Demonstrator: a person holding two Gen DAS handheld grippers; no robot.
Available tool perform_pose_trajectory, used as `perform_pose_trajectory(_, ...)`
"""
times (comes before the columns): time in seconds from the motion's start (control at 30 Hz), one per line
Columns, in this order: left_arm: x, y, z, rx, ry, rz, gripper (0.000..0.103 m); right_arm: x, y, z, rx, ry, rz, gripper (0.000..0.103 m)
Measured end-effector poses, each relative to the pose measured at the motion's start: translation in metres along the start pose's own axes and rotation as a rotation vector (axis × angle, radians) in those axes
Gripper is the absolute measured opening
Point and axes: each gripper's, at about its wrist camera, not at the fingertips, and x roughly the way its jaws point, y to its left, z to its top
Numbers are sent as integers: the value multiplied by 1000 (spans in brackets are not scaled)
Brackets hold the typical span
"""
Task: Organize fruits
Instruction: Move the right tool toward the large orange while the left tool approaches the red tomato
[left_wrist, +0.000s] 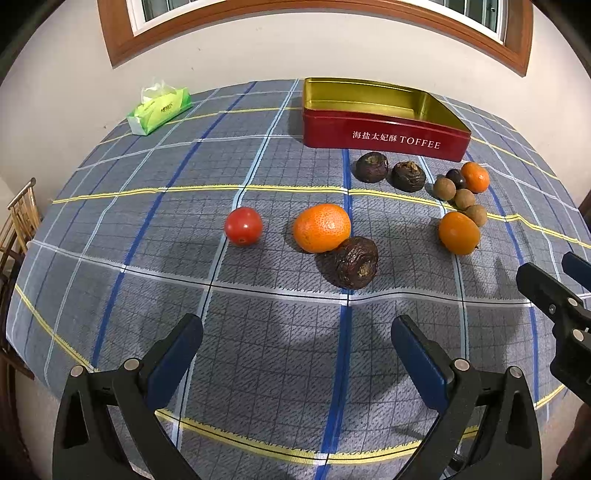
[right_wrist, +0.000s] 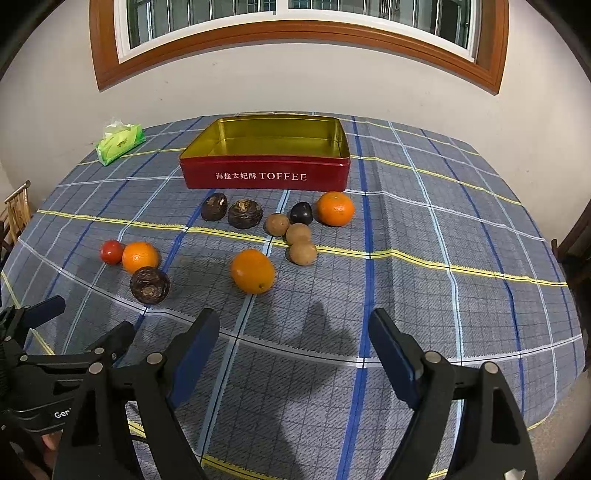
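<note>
A red toffee tin (left_wrist: 384, 138) (right_wrist: 266, 175) with a gold, empty inside stands at the back of the table. Loose fruit lies in front of it: a red tomato (left_wrist: 243, 225) (right_wrist: 111, 252), an orange (left_wrist: 321, 228) (right_wrist: 140, 257) touching a dark wrinkled fruit (left_wrist: 354, 263) (right_wrist: 149, 285), another orange (left_wrist: 459, 233) (right_wrist: 252, 271), a third orange (left_wrist: 475, 177) (right_wrist: 335, 208), two more dark wrinkled fruits (left_wrist: 371, 167) (right_wrist: 245, 213), brown longans (left_wrist: 464, 198) (right_wrist: 298, 233) and a small dark plum (right_wrist: 301, 213). My left gripper (left_wrist: 297, 332) and right gripper (right_wrist: 293, 325) are open, empty, short of the fruit.
A green tissue pack (left_wrist: 159, 110) (right_wrist: 119, 144) lies at the back left. The table wears a blue plaid cloth (left_wrist: 147, 229). A wooden chair (left_wrist: 20, 218) stands off the left edge. The wall and a window are behind the table.
</note>
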Motion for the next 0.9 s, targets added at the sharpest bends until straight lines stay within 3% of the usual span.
perform_pose_trajectory(0.37, -1, 3, -2, -4, 3, -1, 101, -2, 3, -3, -4, 6, 10, 78)
perform_pose_trajectory(0.53, 1, 6, -3, -7, 22, -6, 93, -1, 2, -4, 0, 14, 17, 77)
perform_pose_trajectory(0.9, 6, 8, -1, -15, 30, -8, 92, 4, 1, -3, 1, 24, 24, 74)
